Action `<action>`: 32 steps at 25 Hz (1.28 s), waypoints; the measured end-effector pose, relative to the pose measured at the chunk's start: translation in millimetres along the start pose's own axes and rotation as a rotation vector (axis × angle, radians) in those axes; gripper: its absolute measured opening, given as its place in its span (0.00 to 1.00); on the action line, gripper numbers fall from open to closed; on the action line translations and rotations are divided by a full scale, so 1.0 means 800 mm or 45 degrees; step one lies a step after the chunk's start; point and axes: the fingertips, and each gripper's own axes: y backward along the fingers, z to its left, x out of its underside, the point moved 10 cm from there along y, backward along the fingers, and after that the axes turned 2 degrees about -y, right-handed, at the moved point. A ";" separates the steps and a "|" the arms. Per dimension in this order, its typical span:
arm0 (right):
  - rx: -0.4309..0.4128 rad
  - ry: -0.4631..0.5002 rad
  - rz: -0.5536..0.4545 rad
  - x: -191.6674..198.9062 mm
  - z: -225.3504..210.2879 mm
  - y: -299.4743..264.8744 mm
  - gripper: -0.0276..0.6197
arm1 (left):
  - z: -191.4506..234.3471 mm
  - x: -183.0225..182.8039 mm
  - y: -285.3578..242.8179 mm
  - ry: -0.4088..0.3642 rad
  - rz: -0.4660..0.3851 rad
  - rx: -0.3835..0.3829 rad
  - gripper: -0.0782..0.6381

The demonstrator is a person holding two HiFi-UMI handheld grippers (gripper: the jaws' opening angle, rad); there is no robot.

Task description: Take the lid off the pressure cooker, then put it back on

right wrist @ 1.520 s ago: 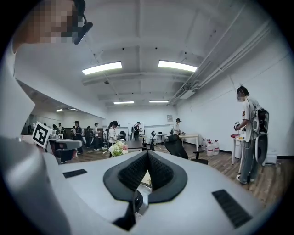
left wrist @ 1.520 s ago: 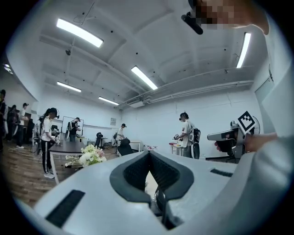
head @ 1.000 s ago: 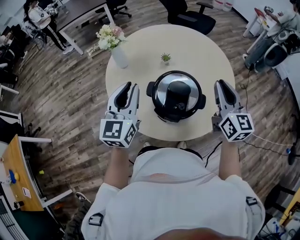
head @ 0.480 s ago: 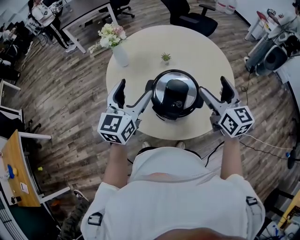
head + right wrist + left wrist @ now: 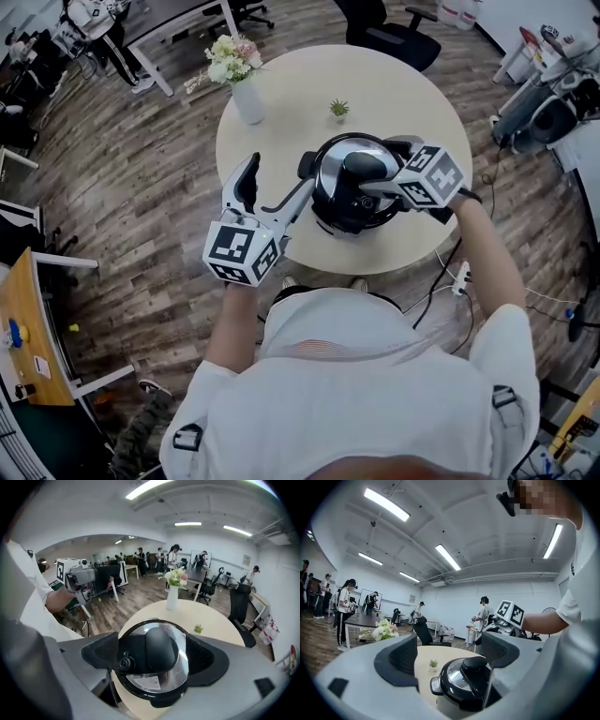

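Table [image 5: 375,80]: round, pale top; carries all items below.

Cooker [image 5: 323,214]: black, on the table's near half, lid on.

Lid [image 5: 330,173]: polished steel, seated and not yet lifted.

Right gripper [image 5: 380,165]: tilted down over the lid. Its jaws have just been opening and stand wide apart, holding nothing. The nearer tool to the lid.

Left gripper [image 5: 281,173]: level, just beside the cooker's left flank. Its jaws have just been opening too and stand wide and empty, the inner jaw near the cooker's side lug.

Handle [image 5: 161,649]: black, oblong, at the lid's centre. It lies below and between the right jaws, its long axis along the gripper's pointing line, one pad on each flank and neither touching. Judged: descend, then close across its narrow width.

Vase [image 5: 246,98]: white, with flowers, at the far left edge.

Plant [image 5: 338,109]: tiny, behind the cooker.
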 end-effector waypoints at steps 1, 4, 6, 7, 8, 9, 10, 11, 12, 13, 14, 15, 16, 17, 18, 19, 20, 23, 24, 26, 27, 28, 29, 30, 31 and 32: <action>-0.025 -0.004 0.053 -0.005 -0.004 -0.009 0.74 | 0.001 0.001 0.001 0.002 -0.002 0.003 0.69; -0.077 -0.016 0.198 -0.016 -0.013 -0.031 0.74 | 0.004 0.006 0.002 0.010 -0.004 0.010 0.69; -0.095 0.000 0.324 -0.020 -0.015 -0.048 0.74 | 0.006 0.009 0.002 0.017 -0.003 0.014 0.69; -0.095 0.009 0.387 -0.021 -0.017 -0.056 0.74 | 0.007 0.010 0.002 0.020 -0.003 0.016 0.69; -0.094 0.014 0.445 -0.021 -0.018 -0.064 0.74 | 0.008 0.011 0.001 0.023 -0.003 0.018 0.69; -0.095 0.018 0.493 -0.021 -0.018 -0.072 0.74 | 0.009 0.012 0.001 0.025 -0.003 0.020 0.69; -0.098 0.022 0.530 -0.021 -0.018 -0.079 0.74 | 0.009 0.013 0.001 0.027 -0.002 0.022 0.69; -0.103 0.024 0.559 -0.020 -0.016 -0.085 0.74 | 0.010 0.013 0.001 0.028 -0.002 0.024 0.69; -0.108 0.023 0.582 -0.019 -0.015 -0.091 0.74 | 0.011 0.014 0.002 0.029 -0.003 0.024 0.69; -0.110 0.021 0.603 -0.018 -0.013 -0.096 0.74 | 0.012 0.014 0.003 0.031 -0.004 0.023 0.69; -0.107 0.022 0.622 -0.018 -0.013 -0.100 0.74 | 0.014 0.014 0.004 0.032 -0.006 0.022 0.69; -0.103 0.025 0.640 -0.018 -0.013 -0.103 0.74 | 0.016 0.014 0.005 0.033 -0.007 0.019 0.69; -0.099 0.028 0.656 -0.019 -0.014 -0.106 0.74 | 0.018 0.014 0.006 0.034 -0.007 0.016 0.69; -0.098 0.030 0.668 -0.019 -0.014 -0.108 0.74 | 0.020 0.014 0.007 0.036 -0.007 0.014 0.69; -0.098 0.029 0.677 -0.020 -0.014 -0.109 0.73 | 0.021 0.015 0.007 0.040 -0.006 0.013 0.69; -0.098 0.029 0.686 -0.021 -0.014 -0.110 0.73 | 0.022 0.015 0.008 0.045 -0.006 0.013 0.69; -0.098 0.029 0.695 -0.021 -0.014 -0.111 0.73 | 0.023 0.016 0.008 0.052 -0.006 0.013 0.69; -0.111 0.034 0.721 -0.020 -0.012 -0.114 0.70 | 0.025 0.019 0.008 0.068 -0.004 0.011 0.69; -0.108 0.041 0.727 -0.019 -0.011 -0.116 0.67 | 0.025 0.020 0.007 0.070 -0.002 0.010 0.69; -0.081 0.067 0.735 -0.016 -0.011 -0.119 0.60 | 0.025 0.022 0.007 0.072 0.001 0.010 0.69; -0.068 0.077 0.739 -0.015 -0.011 -0.120 0.59 | 0.025 0.022 0.007 0.074 0.002 0.011 0.69; -0.061 0.083 0.744 -0.014 -0.011 -0.121 0.58 | 0.024 0.023 0.007 0.075 0.003 0.011 0.69; -0.060 0.085 0.748 -0.014 -0.011 -0.122 0.58 | 0.024 0.023 0.007 0.077 0.005 0.011 0.69; -0.063 0.084 0.751 -0.014 -0.011 -0.123 0.58 | 0.024 0.023 0.007 0.079 0.008 0.012 0.69; -0.068 0.081 0.754 -0.014 -0.011 -0.123 0.58 | 0.024 0.024 0.008 0.081 0.010 0.013 0.69; -0.075 0.075 0.754 -0.014 -0.012 -0.123 0.58 | 0.023 0.024 0.007 0.082 0.014 0.016 0.69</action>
